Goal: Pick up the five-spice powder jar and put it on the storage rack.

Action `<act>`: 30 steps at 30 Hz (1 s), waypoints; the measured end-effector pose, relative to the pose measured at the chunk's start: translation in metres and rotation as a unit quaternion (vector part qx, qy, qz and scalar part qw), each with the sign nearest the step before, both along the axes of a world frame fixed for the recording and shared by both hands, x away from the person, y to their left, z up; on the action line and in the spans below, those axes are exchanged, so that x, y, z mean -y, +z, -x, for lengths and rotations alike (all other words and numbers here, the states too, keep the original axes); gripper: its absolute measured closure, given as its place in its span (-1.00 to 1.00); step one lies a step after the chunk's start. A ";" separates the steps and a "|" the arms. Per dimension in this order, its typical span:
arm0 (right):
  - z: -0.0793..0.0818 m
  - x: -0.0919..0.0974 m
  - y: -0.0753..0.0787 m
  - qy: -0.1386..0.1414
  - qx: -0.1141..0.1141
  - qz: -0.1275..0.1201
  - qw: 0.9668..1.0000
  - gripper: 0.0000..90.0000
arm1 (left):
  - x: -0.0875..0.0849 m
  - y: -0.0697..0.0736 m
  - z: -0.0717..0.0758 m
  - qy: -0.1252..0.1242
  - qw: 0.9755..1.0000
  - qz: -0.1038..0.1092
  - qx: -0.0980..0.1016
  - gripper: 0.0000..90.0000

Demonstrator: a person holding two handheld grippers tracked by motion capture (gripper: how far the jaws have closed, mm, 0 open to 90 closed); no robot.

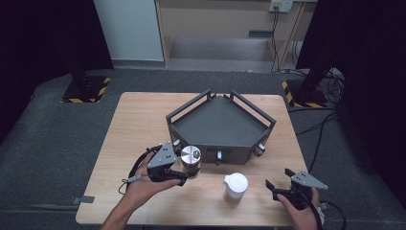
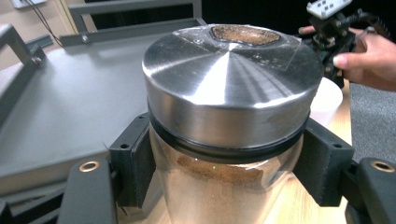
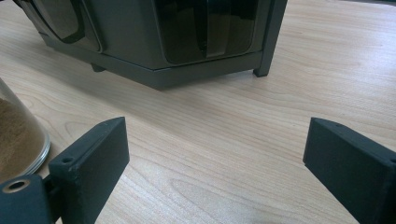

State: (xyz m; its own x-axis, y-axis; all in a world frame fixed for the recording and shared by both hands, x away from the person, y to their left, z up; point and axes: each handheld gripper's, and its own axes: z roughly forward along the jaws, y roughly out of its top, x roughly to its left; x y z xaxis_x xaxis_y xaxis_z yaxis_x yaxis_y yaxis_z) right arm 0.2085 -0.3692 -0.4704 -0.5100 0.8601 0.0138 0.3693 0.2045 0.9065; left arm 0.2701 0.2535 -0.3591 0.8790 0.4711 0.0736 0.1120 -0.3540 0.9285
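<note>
Glass jar [image 2: 219, 186], steel lid [image 2: 229, 79] — heavy, slippery, breakable; left gripper [image 1: 184, 173] clamps it below the lid. Right gripper [image 1: 277, 188] agape, empty.

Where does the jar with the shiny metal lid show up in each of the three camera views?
High view: the metal-lidded jar stands left of centre, in the left gripper.
Left gripper view: centre, clamped between the jaws.
Right gripper view: not in it; the glass at the left edge cannot be identified.
Shared landmark: the dark grey tray.
</note>
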 end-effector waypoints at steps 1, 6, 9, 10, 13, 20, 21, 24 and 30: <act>0.000 0.000 0.000 0.000 -0.001 0.001 1.000 -0.84 | 0.000 0.004 -0.001 0.001 1.000 -0.001 0.000 -0.34; -0.001 -0.003 0.000 0.004 -0.001 0.006 1.000 -0.83 | 0.001 0.021 -0.010 0.002 1.000 -0.004 0.002 -0.34; -0.001 -0.003 0.000 0.005 -0.003 0.006 1.000 -0.83 | 0.004 0.030 -0.017 -0.004 1.000 -0.005 0.008 -0.34; -0.001 -0.003 0.000 0.005 -0.003 0.006 1.000 -0.83 | 0.005 0.032 -0.019 -0.008 1.000 -0.004 0.010 -0.34; -0.001 -0.003 0.000 0.005 -0.004 0.006 1.000 -0.83 | 0.006 0.035 -0.026 -0.015 1.000 0.005 0.015 -0.34; -0.001 -0.003 0.000 0.005 -0.003 0.006 1.000 -0.83 | 0.012 0.040 -0.043 -0.019 1.000 0.002 0.021 -0.34; -0.001 -0.003 0.000 0.005 -0.003 0.006 1.000 -0.83 | 0.013 0.041 -0.046 -0.019 1.000 0.002 0.022 -0.34; -0.001 -0.003 0.000 0.005 -0.004 0.006 1.000 -0.83 | 0.017 0.044 -0.052 -0.019 1.000 0.003 0.025 -0.34; -0.001 -0.002 0.001 0.005 -0.004 0.007 1.000 -0.83 | 0.021 0.045 -0.064 -0.009 0.999 0.011 0.028 -0.34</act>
State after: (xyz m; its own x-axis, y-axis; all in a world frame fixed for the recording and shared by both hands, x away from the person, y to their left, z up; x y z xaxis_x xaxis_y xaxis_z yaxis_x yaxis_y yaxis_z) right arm 0.2094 -0.3668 -0.4698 -0.5192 0.8546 0.0049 0.3737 0.2218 0.9006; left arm 0.3342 0.2324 -0.3142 0.8824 0.4565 0.1135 0.0526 -0.3355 0.9406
